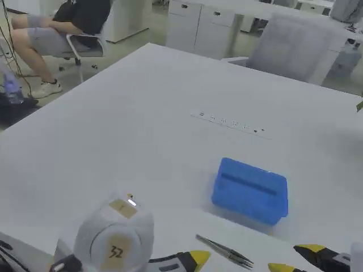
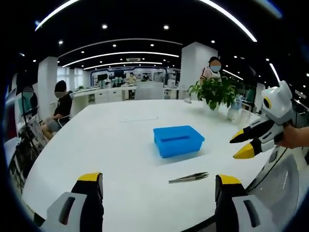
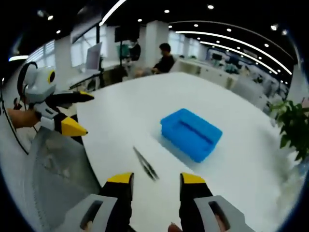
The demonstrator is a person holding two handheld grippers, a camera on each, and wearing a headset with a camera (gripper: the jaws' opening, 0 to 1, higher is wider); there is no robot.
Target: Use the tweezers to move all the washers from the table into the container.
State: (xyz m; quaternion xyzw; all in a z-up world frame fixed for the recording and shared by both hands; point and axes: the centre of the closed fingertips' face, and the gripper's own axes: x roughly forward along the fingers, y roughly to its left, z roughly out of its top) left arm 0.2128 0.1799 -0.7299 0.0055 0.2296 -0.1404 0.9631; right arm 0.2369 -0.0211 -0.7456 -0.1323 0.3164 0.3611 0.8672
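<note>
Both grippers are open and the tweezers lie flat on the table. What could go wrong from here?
1. The tweezers lie flat and thin near the front edge of the table; a loose pinch by the right gripper could skid them off.
2. The washers are tiny and sit beyond the blue container; reaching over could bump it.
3. The left gripper hovers nearby, so the two could collide.

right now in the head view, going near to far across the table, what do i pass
tweezers → blue container → row of washers
</note>
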